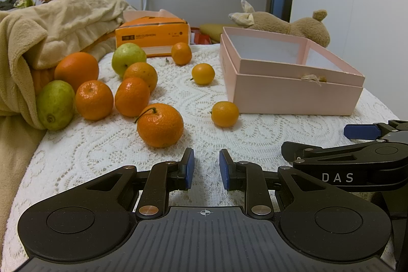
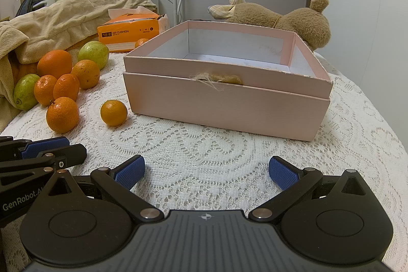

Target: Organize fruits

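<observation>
White lace tablecloth (image 1: 229, 144) lies under both tools: the left gripper (image 1: 206, 168) hovers low over it with its blue pads drawn close together and nothing between them, while the right gripper (image 2: 206, 171) beside it stands wide open and empty. Just past the left tool sits a stemmed mandarin (image 1: 160, 125), stalk curling up to the left, then two small yellow-orange fruits (image 1: 225, 114), then a cluster of oranges (image 1: 94, 100) and green pears (image 1: 55, 108), the nearer pear tilted with its blossom end toward the camera. The open pink box (image 2: 224, 108), empty, lies right of the fruit, its long side facing the right tool.
</observation>
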### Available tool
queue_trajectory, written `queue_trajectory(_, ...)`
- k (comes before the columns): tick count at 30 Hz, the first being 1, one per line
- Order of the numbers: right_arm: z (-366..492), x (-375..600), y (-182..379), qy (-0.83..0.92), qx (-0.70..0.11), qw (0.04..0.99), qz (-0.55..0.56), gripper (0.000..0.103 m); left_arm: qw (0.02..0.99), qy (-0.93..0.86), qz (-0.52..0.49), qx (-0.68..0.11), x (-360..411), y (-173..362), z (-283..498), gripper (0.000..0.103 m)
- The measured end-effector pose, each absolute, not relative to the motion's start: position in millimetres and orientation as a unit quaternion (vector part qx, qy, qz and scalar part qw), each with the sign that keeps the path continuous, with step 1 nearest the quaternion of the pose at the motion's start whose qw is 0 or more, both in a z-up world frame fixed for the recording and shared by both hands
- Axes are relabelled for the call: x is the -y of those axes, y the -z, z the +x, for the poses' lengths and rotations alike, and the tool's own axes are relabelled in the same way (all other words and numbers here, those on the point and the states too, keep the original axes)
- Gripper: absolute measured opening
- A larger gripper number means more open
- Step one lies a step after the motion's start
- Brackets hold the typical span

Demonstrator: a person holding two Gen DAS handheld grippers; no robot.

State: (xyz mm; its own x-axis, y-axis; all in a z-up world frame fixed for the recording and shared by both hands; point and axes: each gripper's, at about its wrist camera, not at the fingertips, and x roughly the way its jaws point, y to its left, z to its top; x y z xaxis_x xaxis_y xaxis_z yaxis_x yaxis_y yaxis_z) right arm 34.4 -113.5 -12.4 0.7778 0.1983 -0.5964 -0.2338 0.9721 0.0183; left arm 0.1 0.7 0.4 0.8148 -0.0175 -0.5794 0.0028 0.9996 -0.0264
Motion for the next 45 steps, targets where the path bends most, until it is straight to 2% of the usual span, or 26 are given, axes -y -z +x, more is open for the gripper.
queue_trajectory(45,34.0,112.5,12.4,-0.114,-0.313,0.942,-0.029,0.103,0.953,0.009,-0.023,-0.303,-3.6,-0.6,-0.9,0.026)
